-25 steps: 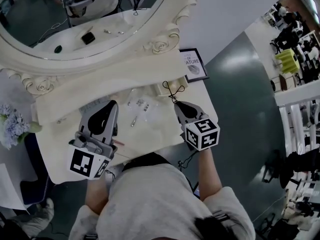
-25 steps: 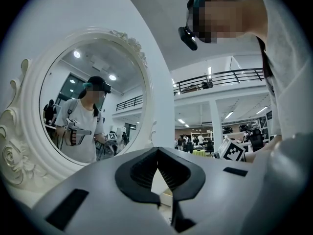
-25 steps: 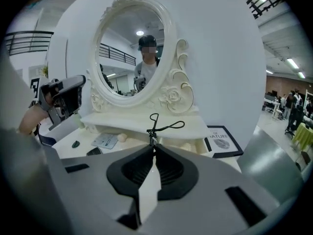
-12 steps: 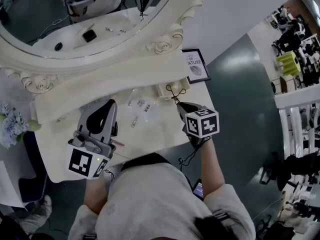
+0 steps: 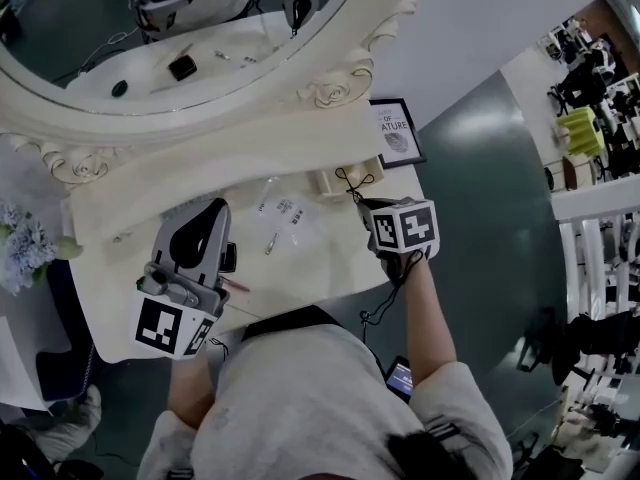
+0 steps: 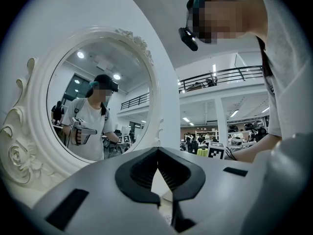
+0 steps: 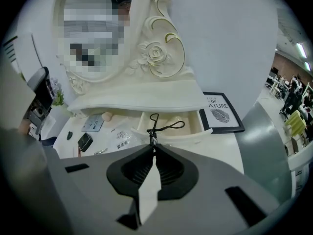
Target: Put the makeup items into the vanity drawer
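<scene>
My right gripper point(image 7: 153, 146) is shut on a black eyelash curler point(image 7: 155, 125), tilted steeply down. The curler's loops hang just over the small open drawer point(image 7: 195, 127) under the vanity shelf; I cannot tell whether they touch it. In the head view the right gripper point(image 5: 363, 204) sits at the drawer point(image 5: 330, 181), curler point(image 5: 350, 182) in front. On the tabletop lie clear sachets point(image 7: 121, 139), a black compact point(image 7: 84, 141), metal tweezers point(image 7: 100, 151), a pink sponge point(image 7: 106, 116) and a grey card point(image 7: 93, 124). My left gripper point(image 5: 214, 210) hovers level at the left, shut and empty, its jaws point(image 6: 157, 150) facing the mirror.
A large oval mirror point(image 5: 180, 28) in a carved white frame rises behind the vanity. A framed print point(image 5: 395, 133) leans at the back right. Pale blue flowers point(image 5: 25, 248) stand at the left edge. A pink pencil point(image 5: 235, 285) lies near the front edge.
My right gripper has tipped more steeply downward and come in closer to the drawer, the curler still in it. The left gripper has stayed put.
</scene>
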### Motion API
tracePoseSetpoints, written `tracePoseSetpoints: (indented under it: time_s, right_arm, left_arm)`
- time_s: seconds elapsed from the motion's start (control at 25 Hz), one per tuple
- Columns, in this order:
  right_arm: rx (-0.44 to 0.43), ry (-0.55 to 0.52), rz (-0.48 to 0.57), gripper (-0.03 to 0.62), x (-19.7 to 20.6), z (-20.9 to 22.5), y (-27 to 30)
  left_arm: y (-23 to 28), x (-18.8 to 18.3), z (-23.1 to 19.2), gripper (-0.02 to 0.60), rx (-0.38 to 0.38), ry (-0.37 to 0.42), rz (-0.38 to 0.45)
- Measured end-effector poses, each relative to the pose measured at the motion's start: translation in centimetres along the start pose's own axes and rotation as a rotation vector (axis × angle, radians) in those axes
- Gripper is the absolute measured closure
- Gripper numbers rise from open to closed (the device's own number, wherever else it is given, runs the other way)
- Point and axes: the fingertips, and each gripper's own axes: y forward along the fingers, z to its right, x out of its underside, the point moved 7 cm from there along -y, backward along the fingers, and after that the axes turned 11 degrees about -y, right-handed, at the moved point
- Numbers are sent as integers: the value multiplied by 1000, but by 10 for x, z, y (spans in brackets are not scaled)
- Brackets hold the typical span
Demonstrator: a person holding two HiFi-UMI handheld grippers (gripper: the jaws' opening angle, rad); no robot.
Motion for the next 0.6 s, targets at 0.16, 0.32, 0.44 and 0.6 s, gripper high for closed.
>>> tracePoseSetpoints:
  time_s: [0.16, 0.32, 0.44, 0.6]
  right_arm:
    - [-19, -4, -9, 563, -9, 4, 6]
    - [-27, -12, -24, 563, -17, 7, 13]
    - [-40, -19, -29, 563, -23, 8, 18]
    - [-53, -25, -39, 563, -30, 9, 25]
  left_arm:
    - [-1, 1, -1, 568, -11, 1, 2]
    - [-3, -1, -3, 568, -25, 4, 4]
    - [-5, -1, -5, 568, -41, 4, 2]
    - [-8, -1, -7, 568, -58, 6, 4]
